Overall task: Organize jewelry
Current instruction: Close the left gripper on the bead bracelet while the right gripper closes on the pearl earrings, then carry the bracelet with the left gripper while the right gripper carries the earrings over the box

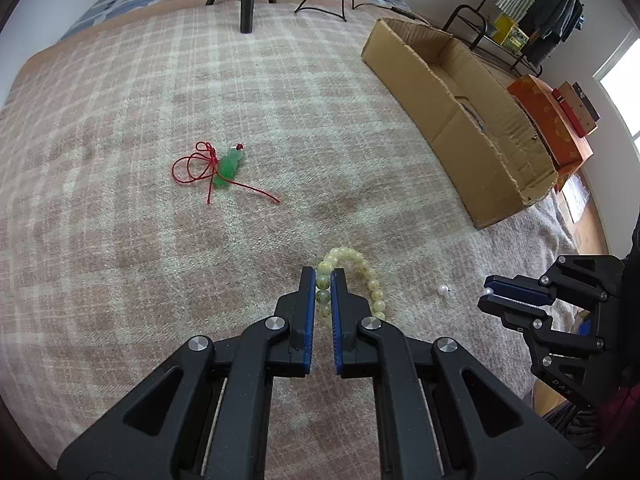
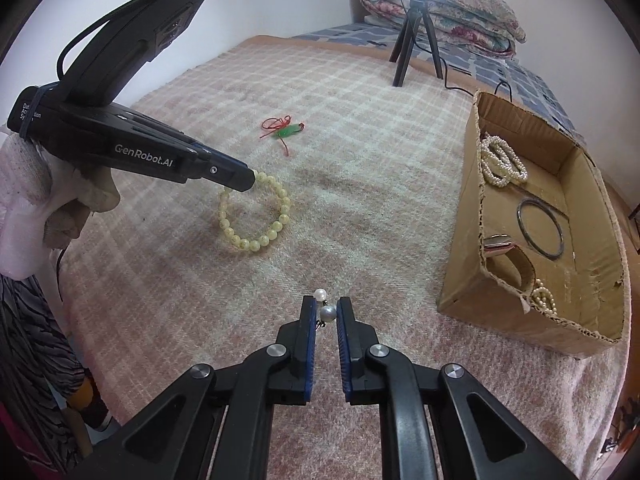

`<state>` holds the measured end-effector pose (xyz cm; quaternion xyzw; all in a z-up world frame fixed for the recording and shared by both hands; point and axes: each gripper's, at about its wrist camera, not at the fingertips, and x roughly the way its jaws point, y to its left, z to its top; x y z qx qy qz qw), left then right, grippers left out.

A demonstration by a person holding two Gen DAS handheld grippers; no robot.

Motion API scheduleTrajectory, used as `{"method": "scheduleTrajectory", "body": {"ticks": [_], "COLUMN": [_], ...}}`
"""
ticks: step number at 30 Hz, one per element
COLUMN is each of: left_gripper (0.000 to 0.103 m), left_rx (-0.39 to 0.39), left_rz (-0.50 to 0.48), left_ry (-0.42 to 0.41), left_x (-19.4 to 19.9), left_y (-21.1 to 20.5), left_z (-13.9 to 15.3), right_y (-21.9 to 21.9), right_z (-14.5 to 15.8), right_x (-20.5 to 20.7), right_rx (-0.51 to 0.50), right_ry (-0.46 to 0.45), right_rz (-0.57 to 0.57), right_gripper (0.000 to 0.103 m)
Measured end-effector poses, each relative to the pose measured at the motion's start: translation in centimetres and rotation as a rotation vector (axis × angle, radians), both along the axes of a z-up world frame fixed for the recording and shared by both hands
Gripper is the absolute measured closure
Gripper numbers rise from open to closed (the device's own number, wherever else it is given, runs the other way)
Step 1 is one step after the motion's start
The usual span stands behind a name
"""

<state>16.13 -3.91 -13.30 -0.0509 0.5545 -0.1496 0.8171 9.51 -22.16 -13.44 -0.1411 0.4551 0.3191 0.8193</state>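
The left gripper [image 1: 323,276] is clamped on one side of a pale yellow bead bracelet [image 1: 362,276], whose loop lies on the pink checked blanket [image 1: 160,260]. From the right wrist view the bracelet [image 2: 256,216] is a full ring resting on the blanket, with the left gripper's tip [image 2: 244,180] on its far edge.

The right gripper [image 2: 325,308] has its jaws closed around a pearl earring [image 2: 328,313], and a second pearl earring [image 2: 320,294] lies on the blanket just beyond the fingertips. In the left wrist view that loose pearl [image 1: 443,290] sits near the right gripper [image 1: 489,295].

A green pendant on red cord [image 1: 228,166] lies on the blanket, well apart from both grippers. A cardboard box [image 2: 464,272] to the right holds pearl bracelets [image 2: 502,162], a metal bangle [image 2: 540,229] and a smaller string of pearls [image 2: 545,298]. A tripod [image 2: 414,36] stands at the far end of the bed
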Motion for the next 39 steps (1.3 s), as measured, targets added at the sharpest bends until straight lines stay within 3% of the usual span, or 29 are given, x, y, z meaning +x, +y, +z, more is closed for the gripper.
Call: {"method": "scheduleTrajectory", "body": {"ticks": [26, 39], "left_gripper": [0.098, 0.098], "left_rx": [-0.056, -0.125], "left_rz": [0.004, -0.027], "left_ry": [-0.136, -0.182], "left_x": [-1.2, 0.7], "left_y": [-0.3, -3.5], "left_z": [6.3, 9.1], "right_y": [-2.1, -6.0], "right_z": [4.1, 7.3], "right_x": [-0.9, 0.3], "right_rx": [0.045, 0.085], "right_ry": [-0.093, -0.172], "right_rz": [-0.052, -0.164], "right_gripper": [0.095, 0.095]}}
